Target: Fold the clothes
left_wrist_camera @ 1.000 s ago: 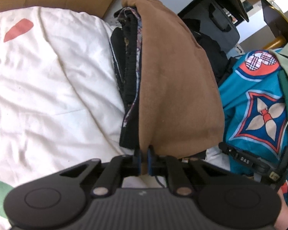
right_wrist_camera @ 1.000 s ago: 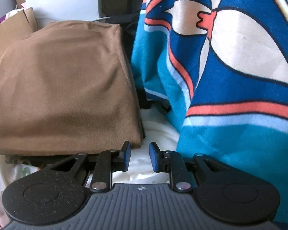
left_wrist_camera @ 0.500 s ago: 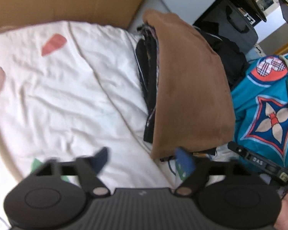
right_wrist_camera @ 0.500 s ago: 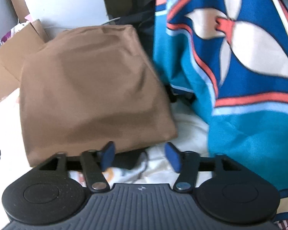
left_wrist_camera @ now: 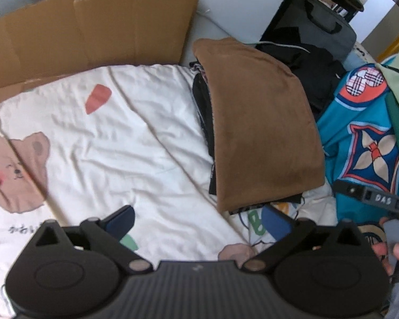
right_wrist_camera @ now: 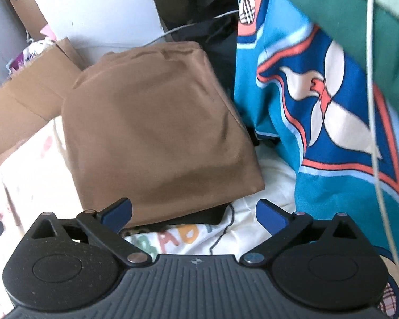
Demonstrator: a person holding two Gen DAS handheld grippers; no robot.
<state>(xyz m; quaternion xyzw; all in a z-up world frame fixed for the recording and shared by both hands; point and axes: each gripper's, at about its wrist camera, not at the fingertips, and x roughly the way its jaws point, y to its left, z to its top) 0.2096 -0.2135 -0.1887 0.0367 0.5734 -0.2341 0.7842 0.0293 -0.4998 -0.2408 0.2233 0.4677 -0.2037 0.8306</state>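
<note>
While the left gripper (left_wrist_camera: 196, 222) is hovering low over the bed sheet (left_wrist_camera: 135, 143) with its jaws spread wide apart and nothing between them, the folded brown garment (left_wrist_camera: 260, 133) is lying flat on top of a stack of darker folded clothes (left_wrist_camera: 203, 106) toward the far right part of the bed, which suggests it is being kept there as a finished piece, squared up on the pile so it is not slumping. From this left wrist view, a cardboard sheet (left_wrist_camera: 87, 29) is standing along the bed's far edge, a dark bag (left_wrist_camera: 324, 29) is sitting beyond the stack, and a teal patterned cloth (left_wrist_camera: 359, 143) is crowding the right side, just beside the brown garment; the printed sheet to the left of the stack is lying bare, likely the working space for the next item. In the right wrist view, the right gripper (right_wrist_camera: 194, 214) is likewise holding its jaws well apart and gripping nothing, pointing at the near edge of the brown garment (right_wrist_camera: 157, 133), whose corner is overhanging the dark layers beneath. The teal patterned cloth (right_wrist_camera: 319, 101) is hanging close on the right with a green fabric (right_wrist_camera: 345, 21) above it and a thin pale cord (right_wrist_camera: 372, 106) running down in front, so anything reaching rightward is probably going to brush the cord or drag that cloth against the tidy stack.
</note>
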